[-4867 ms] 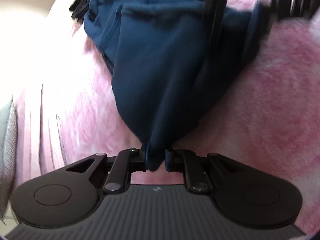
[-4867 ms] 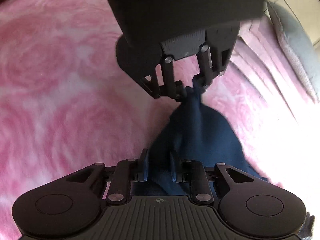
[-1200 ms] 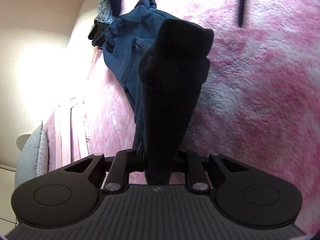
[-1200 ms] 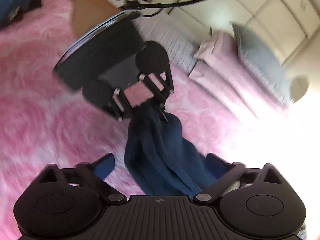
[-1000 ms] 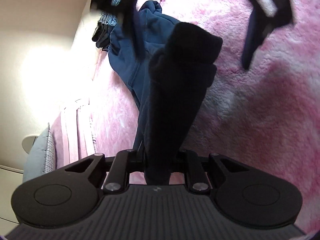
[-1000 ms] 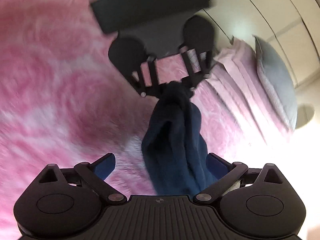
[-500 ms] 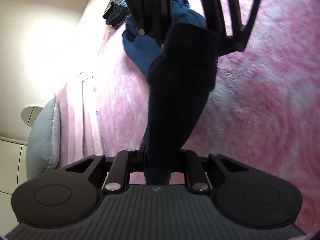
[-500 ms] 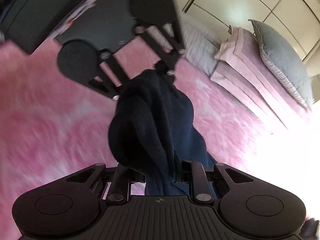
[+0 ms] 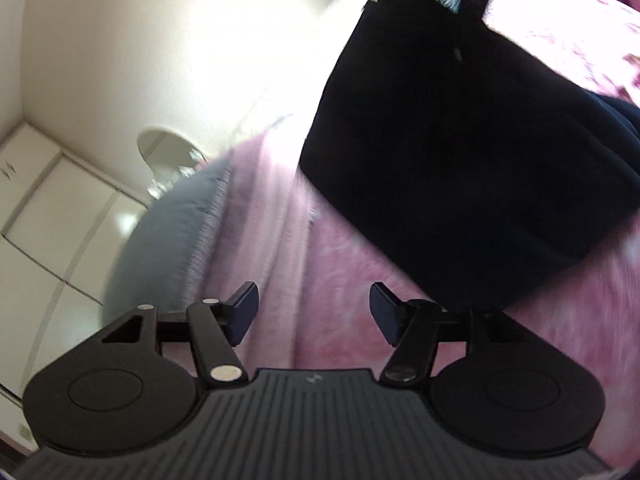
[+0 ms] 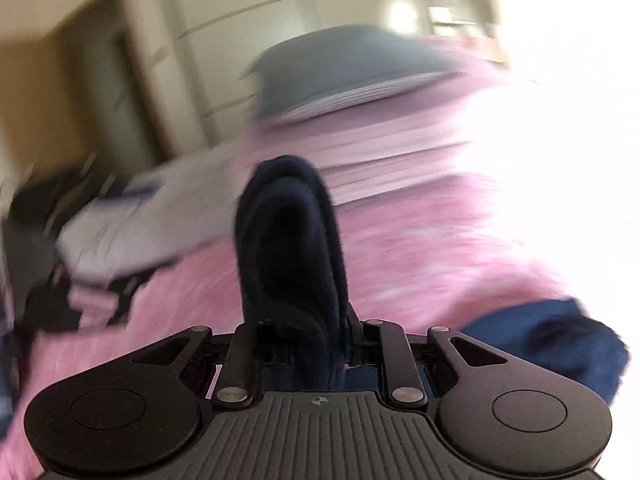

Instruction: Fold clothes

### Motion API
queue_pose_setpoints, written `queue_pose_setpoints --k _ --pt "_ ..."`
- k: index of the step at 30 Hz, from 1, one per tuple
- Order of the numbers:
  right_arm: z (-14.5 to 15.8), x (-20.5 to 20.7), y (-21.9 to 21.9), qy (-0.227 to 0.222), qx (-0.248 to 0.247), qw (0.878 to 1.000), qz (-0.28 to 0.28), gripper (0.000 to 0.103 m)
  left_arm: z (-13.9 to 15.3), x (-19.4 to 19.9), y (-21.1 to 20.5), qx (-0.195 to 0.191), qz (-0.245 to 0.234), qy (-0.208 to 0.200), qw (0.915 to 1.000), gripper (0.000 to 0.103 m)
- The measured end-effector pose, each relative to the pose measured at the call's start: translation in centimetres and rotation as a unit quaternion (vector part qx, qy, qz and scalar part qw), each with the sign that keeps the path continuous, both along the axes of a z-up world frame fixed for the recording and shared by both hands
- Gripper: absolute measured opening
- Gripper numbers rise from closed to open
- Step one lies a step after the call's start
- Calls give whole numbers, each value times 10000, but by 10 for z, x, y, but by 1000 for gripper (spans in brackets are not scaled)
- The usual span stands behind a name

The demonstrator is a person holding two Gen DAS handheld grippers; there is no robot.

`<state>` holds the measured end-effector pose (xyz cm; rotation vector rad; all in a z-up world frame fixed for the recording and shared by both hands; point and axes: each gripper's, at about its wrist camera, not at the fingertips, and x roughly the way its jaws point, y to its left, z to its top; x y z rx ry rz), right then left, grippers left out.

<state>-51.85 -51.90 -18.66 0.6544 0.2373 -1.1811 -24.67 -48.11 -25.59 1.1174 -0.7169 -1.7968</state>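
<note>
Currently the navy garment (image 10: 290, 248) is bunched into a thick folded loop that rises upright between the fingers of the right tool (image 10: 306, 344), which is closed tight on the cloth. More of the same blue fabric lies on the pink fleece blanket (image 10: 420, 256) at the near right of the right wrist view. In the left wrist view the left tool (image 9: 312, 312) stands with its fingers spread wide and nothing between them; only pink blanket shows in the gap. Beyond it, at the right and upper right of that view, a large dark mass fills the frame; whether it is the garment or the body of the other tool cannot be told from this view. The blanket covers a bed. At the far end of the bed a grey pillow (image 10: 344, 68) rests on a pink pillow (image 10: 400, 120), and the grey pillow (image 9: 168, 232) appears again at the left of the left wrist view. A pale grey cloth (image 10: 132, 220) and some dark items lie on the bed to the far left in the right wrist view, blurred by motion. White cabinet doors (image 9: 52, 216) and a cream wall (image 9: 160, 40) stand behind the bed.
</note>
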Motion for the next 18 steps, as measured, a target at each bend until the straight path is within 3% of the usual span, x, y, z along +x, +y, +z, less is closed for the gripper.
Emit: queue_pose_setpoints --k 3,5,8,9,12,15,18 --pt "-35 -77 -18 -859 525 9911 -872 20 -13 -32 -17 333 -35 -30 9994 58" --pt "-67 -125 -29 -1419 947 9746 -1453 20 -21 -53 -29 555 -59 -51 9984 58" --pt "-127 -174 -36 -2537 1856 9273 -2034 20 -34 -85 -46 886 -94 -81 9960 58" --pt "-137 -183 -37 -2860 1953 9156 -2042 20 -38 -95 -50 991 -132 -99 9949 58" --pt "-133 -184 -39 -2883 1966 9192 -1826 20 -43 -119 -73 1223 -373 -172 9916 58" --pt "-133 -187 -39 -3093 2000 9093 -1937 21 -54 -138 -69 1499 -553 -228 9869 58" --pt "-135 -193 -41 -3290 2001 8999 -2048 21 -62 -157 -91 1660 -745 -289 9829 58"
